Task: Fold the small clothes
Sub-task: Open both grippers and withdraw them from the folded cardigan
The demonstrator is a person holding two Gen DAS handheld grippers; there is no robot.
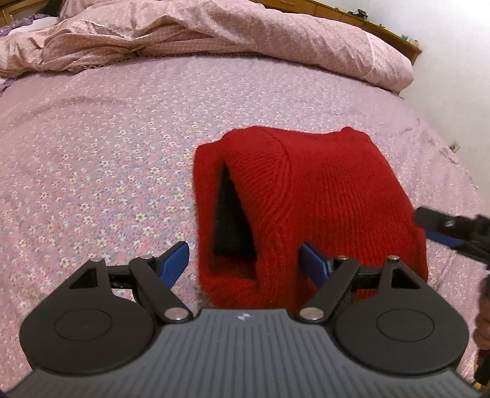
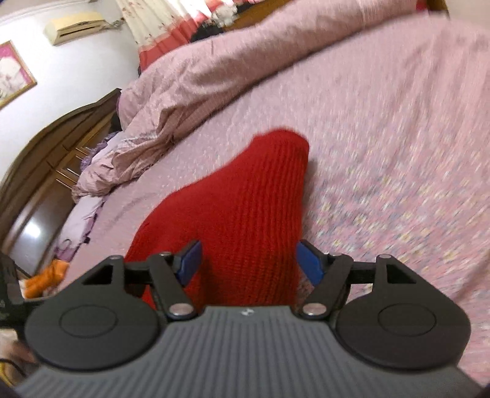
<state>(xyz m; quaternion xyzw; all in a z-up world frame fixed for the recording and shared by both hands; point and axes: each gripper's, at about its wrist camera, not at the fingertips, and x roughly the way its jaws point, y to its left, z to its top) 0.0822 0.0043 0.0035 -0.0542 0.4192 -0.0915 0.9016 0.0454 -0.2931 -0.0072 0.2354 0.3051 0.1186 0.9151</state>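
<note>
While both claws hang loose over the bed [image 1: 107,137]:
sweater [image 1: 321,189]: folded, red
left gripper [image 1: 243,263]: released, empty
right gripper [image 2: 248,260]: released; probably regrip at 6 o'clock hem, evenly

I am working in a home bedroom. A bed [image 1: 128,147] fills most of both views, covered by a pink sheet printed with small flowers, and a rumpled pink quilt [image 1: 214,33] is bunched along its far side, toward twelve o'clock in the left wrist view. In the right wrist view, a wall-mounted air conditioner [image 2: 76,26] hangs at about eleven o'clock, with a floral curtain [image 2: 159,24] just beside it and a pink-framed picture [image 2: 12,73] on the white wall at ten o'clock. Dark wooden furniture with drawers [image 2: 61,165] stands past the bed at nine o'clock. A wooden headboard or shelf [image 1: 367,21] runs behind the quilt at one o'clock in the left wrist view.
</note>
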